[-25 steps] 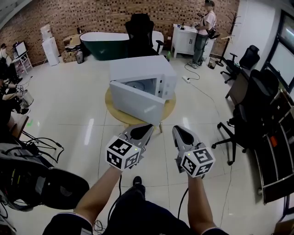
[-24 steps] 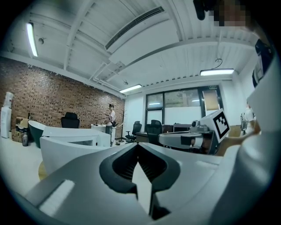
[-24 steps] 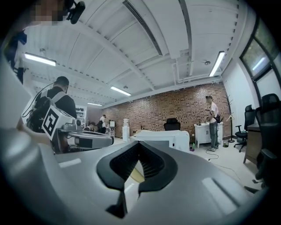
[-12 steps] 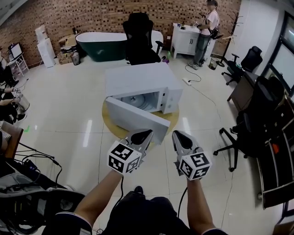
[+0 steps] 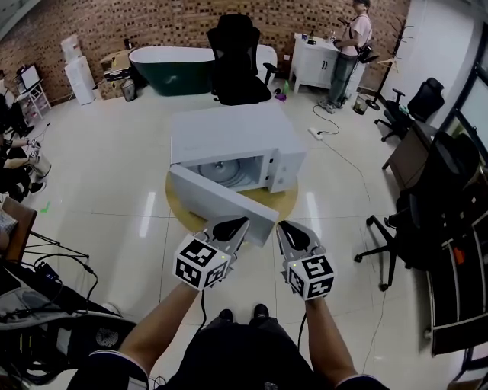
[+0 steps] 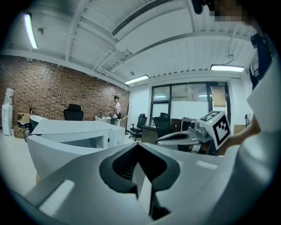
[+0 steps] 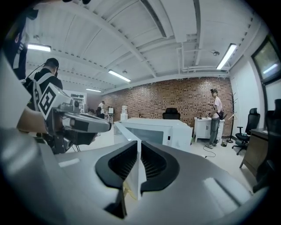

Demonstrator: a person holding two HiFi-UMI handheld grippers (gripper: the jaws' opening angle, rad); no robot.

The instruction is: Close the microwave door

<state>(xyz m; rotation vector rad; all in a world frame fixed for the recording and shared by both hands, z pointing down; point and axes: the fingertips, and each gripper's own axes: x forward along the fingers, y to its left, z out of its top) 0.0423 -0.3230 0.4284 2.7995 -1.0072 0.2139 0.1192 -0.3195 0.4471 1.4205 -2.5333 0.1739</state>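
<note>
Approach step. My left claw [image 5: 232,225] and right claw [image 5: 293,229] both pinched closed, empty. Microwave [image 5: 229,135] on round tabletop [image 5: 287,199], door [image 5: 219,204] swung open just ahead. Next, I judge: push door closed.

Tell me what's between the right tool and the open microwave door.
Nothing stands there: the head view shows only a bare sliver of the round table between the right tool and the microwave door.

Probably an office, swivel chairs [image 5: 236,61], brick wall [image 5: 191,19]
</note>
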